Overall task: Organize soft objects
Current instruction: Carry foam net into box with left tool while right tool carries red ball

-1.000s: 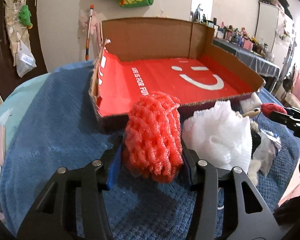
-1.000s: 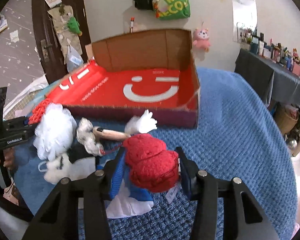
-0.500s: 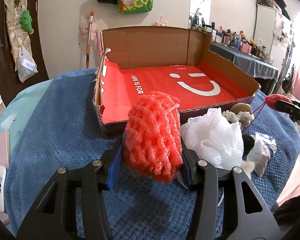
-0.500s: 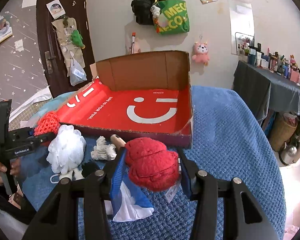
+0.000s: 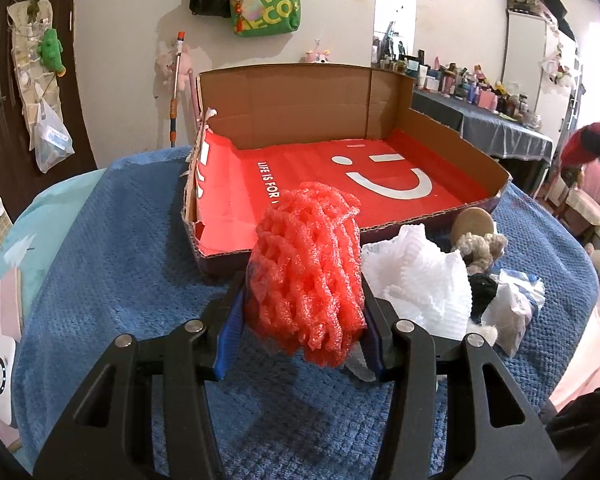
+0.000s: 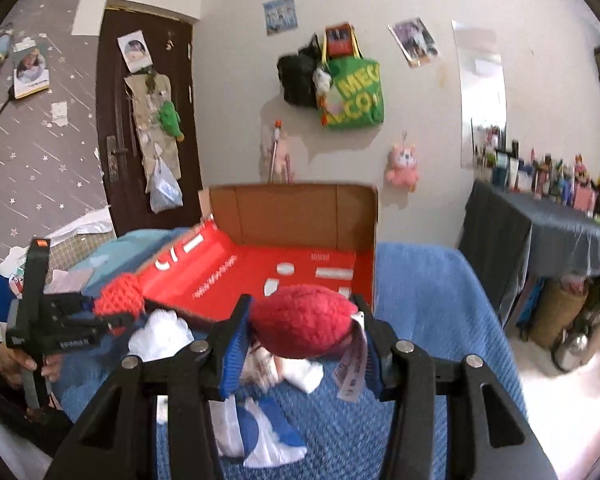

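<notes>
My left gripper (image 5: pixel 304 312) is shut on a red foam net (image 5: pixel 306 280), held just in front of the open cardboard box (image 5: pixel 292 120) with a red lining. In the right wrist view my right gripper (image 6: pixel 302 328) is shut on a red knitted plush (image 6: pixel 304 326) with a white tag, lifted above the blue blanket (image 6: pixel 428 320). The same plush (image 5: pixel 586 144) shows at the right edge of the left wrist view. The left gripper (image 6: pixel 112 318) with its red foam net (image 6: pixel 118 300) appears at the left of the right wrist view, held by a hand (image 6: pixel 8 360).
On the blanket (image 5: pixel 112 264) right of the box lie a white foam net (image 5: pixel 420 280), a grey-beige knitted toy (image 5: pixel 480 240), a black item and a plastic bag (image 5: pixel 516 308). A blue-white cloth (image 6: pixel 260 436) lies under the right gripper. A cluttered side table (image 6: pixel 560 232) stands to the right.
The right gripper has risen with the red plush, tilting more level; the box now looks lower and farther. The left gripper kept its hold on the foam net and hardly moved.
</notes>
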Motion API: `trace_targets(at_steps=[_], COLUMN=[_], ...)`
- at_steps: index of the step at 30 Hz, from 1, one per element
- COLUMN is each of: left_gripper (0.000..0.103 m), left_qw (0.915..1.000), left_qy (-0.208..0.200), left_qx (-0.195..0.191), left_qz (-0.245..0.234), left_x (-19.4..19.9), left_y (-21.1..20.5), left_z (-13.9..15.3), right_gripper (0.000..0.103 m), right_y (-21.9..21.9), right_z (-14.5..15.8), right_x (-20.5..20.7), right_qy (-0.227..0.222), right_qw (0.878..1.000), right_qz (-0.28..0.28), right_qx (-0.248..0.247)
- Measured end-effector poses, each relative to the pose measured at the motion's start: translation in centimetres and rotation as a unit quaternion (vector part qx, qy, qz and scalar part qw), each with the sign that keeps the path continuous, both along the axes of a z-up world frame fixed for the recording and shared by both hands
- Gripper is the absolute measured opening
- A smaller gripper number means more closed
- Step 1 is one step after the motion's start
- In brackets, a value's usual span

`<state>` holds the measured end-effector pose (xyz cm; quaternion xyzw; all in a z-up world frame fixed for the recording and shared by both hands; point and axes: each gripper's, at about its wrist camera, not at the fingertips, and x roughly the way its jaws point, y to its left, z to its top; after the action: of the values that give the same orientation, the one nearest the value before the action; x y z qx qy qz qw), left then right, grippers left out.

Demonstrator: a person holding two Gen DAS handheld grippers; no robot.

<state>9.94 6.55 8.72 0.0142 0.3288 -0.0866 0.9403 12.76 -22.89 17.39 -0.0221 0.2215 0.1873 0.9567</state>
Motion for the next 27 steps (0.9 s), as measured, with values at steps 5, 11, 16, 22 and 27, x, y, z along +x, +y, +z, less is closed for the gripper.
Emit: trace_targets(at_steps=[5,11,16,22,27], left_gripper=[0.048,0.048,0.048,0.048,0.048], left_qw=[1.0000,0.9999,0.9998,0.9996,0.9987], left_qy=[-0.002,-0.007,-0.013,0.002,0.030], left_qx=[-0.001,-0.006,-0.005,0.000,0.023], left_qz=[-0.003,-0.005,-0.013,-0.029,-0.033], left_x=[-0.1,0.3,2.8,7.7,11.3], left_y=[0.0,0.1,0.0,-0.3,-1.0], left_z=[0.2,0.8,2.1,2.6,1.4], right_gripper=[0.051,0.051,0.051,0.051,0.051], right_y=[0.7,1.2,2.2,4.6,7.0], right_z=[1.8,1.8,1.0,0.7,-1.2], right_x=[-0.2,0.1,2.6,7.8,12.4], right_qy=[-0.030,-0.032,-0.021,-0.041,-0.057], right_qw=[0.999,0.999,1.000,0.999,0.992], right_qz=[0.006,0.012,0.019,0.008,-0.026], right_qx=[-0.009,-0.005,-0.002,-0.035,-0.106])
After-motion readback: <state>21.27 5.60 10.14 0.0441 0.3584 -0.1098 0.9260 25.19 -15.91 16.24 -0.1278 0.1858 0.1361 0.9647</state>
